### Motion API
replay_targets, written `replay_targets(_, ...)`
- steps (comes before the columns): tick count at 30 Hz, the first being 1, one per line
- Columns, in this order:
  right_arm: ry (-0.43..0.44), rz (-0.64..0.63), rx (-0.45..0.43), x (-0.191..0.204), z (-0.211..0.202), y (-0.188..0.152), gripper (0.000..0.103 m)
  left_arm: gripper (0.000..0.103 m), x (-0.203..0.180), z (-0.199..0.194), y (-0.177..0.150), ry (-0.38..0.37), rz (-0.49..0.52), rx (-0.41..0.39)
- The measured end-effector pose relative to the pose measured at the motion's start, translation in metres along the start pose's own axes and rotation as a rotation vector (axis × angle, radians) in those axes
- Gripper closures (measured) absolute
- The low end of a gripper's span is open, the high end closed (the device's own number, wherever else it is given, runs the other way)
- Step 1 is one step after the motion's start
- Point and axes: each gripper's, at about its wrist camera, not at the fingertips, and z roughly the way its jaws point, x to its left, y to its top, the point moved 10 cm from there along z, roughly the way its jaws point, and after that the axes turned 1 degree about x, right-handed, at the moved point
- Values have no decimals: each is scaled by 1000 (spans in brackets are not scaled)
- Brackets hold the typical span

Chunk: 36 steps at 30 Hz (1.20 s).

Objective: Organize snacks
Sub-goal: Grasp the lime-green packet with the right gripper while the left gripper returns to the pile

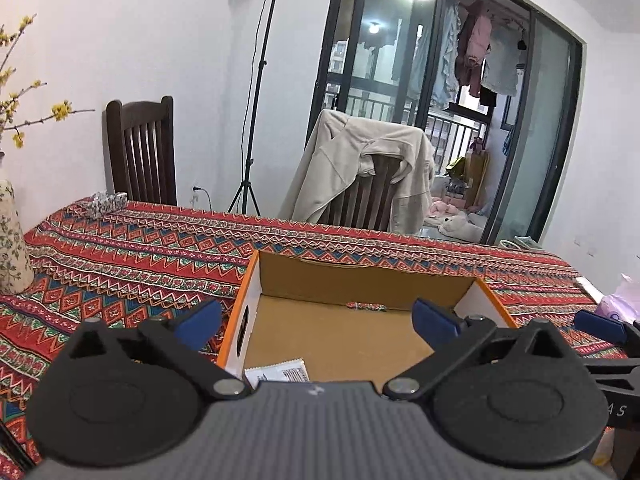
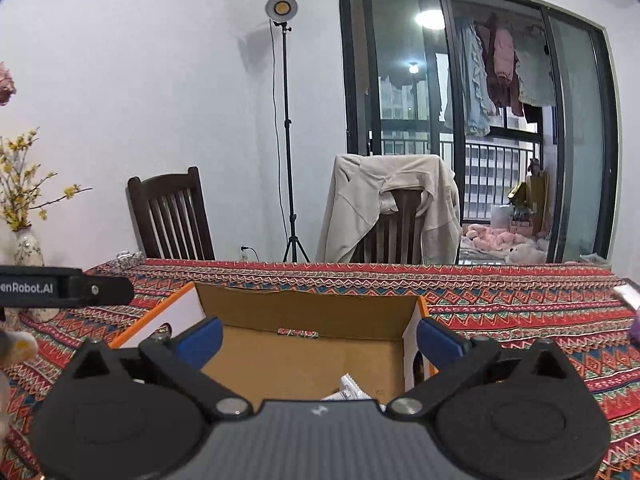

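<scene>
1. L gripper (image 1: 316,322) spread wide, blue pads (image 1: 200,322) apart w/ nothing between; hangs above the near-left part of the cardboard box (image 1: 360,280).
2. R gripper (image 2: 318,340) also spread, pads (image 2: 438,340) apart, nothing pinched; hangs over the box's near edge, its fingers about as wide apart as the box walls.
3. Box: open top, orange rim, white outer walls, brown inside. Far wall's top edge looks slightly ragged. Oval handle cut-out in the left wall, seen in left view.
4. Snacks in box: white packet (image 1: 278,372) w/ barcode on the floor at the near wall, partly hidden by the L gripper body. Small patterned wrapped piece (image 1: 366,306) on the floor against the far wall. Floor between them is bare cardboard.
5. Room around box: patterned tablecloth (image 1: 140,256) lies flat left of and beyond the box.
6. Left of box, well apart: floral vase (image 1: 10,240) w/ yellow-flowered branches. Far-left of box, near the table's far edge: small silver-patterned item (image 1: 106,202), can't tell what.
7. Right of box: pink-purple pack (image 1: 622,304) at table edge, partly cut off.
8. Beyond box, behind the table: dark wood chair (image 2: 172,216), light stand (image 2: 286,120), second chair w/ beige jacket (image 2: 380,200) draped on it.
</scene>
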Motion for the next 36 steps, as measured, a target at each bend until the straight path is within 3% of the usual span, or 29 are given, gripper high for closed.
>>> replay_targets(20, 23, -5, 48, 3, -84, -55, 0, 0, 2, -81, -54, -16, 27, -27)
replay_targets(36, -23, -11, 120, -4, -121, -121, 0, 0, 48, -118, -136, 0, -19, -9)
